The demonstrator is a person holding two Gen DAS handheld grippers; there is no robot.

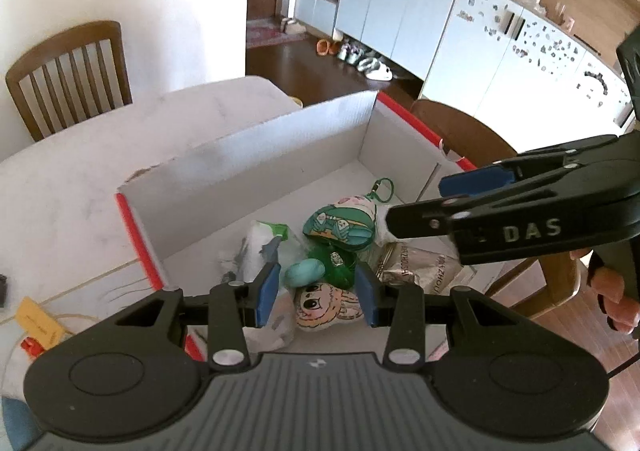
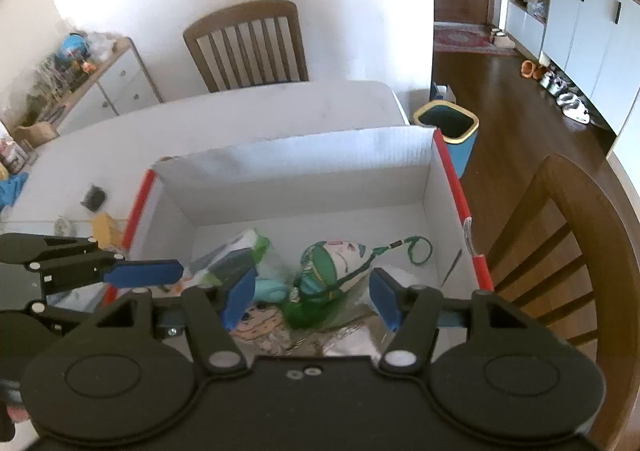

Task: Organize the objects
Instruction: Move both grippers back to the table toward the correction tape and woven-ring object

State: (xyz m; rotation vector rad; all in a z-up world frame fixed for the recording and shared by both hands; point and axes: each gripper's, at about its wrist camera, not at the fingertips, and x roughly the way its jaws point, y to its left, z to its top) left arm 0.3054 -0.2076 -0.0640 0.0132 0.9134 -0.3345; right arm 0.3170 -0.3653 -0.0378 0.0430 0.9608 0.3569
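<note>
Behind the white table (image 2: 280,107) stands a brown wooden chair (image 2: 248,45). Both grippers, left gripper (image 1: 318,293) and right gripper (image 2: 312,297), tilt down over the white cardboard box (image 2: 304,155) of toys, jaws half open, holding nothing.

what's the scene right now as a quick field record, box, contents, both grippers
container: white cardboard box with red edges, open, on the white table
contents: pouch with green cord, cartoon-face plush, small teal egg-shaped item, foil packet, clear plastic bag
left gripper: open, empty, over the box
right gripper: open, empty, over the box
beside box: yellow tag
</note>
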